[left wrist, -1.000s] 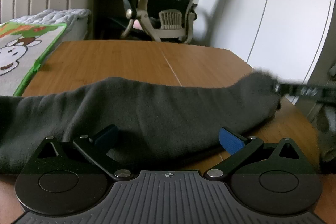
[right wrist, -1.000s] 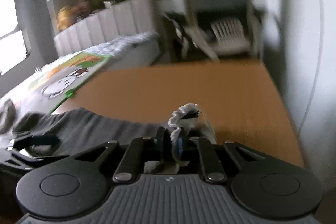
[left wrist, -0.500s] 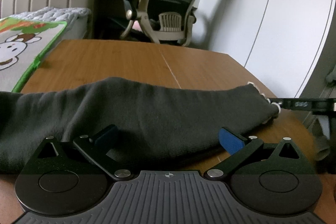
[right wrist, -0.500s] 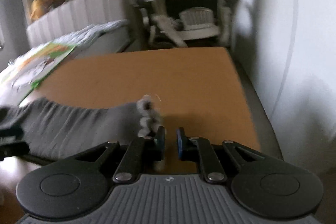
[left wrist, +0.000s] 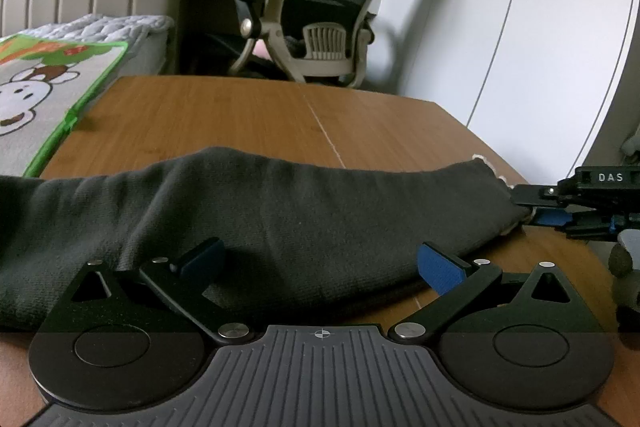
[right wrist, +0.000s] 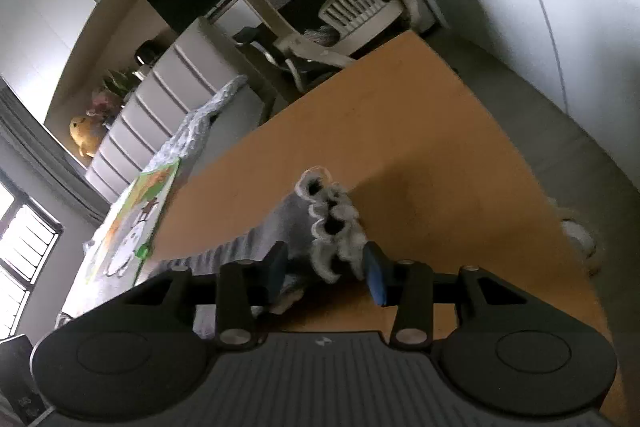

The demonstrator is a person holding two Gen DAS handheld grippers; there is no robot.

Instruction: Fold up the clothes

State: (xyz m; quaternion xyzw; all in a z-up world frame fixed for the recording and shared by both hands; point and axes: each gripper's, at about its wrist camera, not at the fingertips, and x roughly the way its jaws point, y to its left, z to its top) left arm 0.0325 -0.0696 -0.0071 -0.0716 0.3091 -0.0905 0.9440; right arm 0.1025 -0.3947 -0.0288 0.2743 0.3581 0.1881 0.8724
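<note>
Garment: a dark grey knit piece (left wrist: 260,215) with a pale scalloped trim (right wrist: 334,227) at its right end lay across the wooden table (left wrist: 248,115), its long axis running side to side in front of me.
Left gripper: my left gripper (left wrist: 320,263) sat at the near edge of the cloth, jaws spread wide, one blue pad on the fabric and the other at its near hem, neither pressing; it gripped nothing.
Middle: the bulk of the garment stretched in one low ridge between my two hands, unfolded as far as I could judge.
Right gripper: my right gripper (right wrist: 326,271) met the trimmed end head-on; its jaws had just been opening, the ruffled edge lay slack between the pads, and I judged it released.
Nearer hand: the right was nearer the trimmed end, the left nearer the middle.
Next move: I judged a fold would carry one end along the long axis toward the other.
Beyond: an office chair (left wrist: 320,7) stood past the far edge.
</note>
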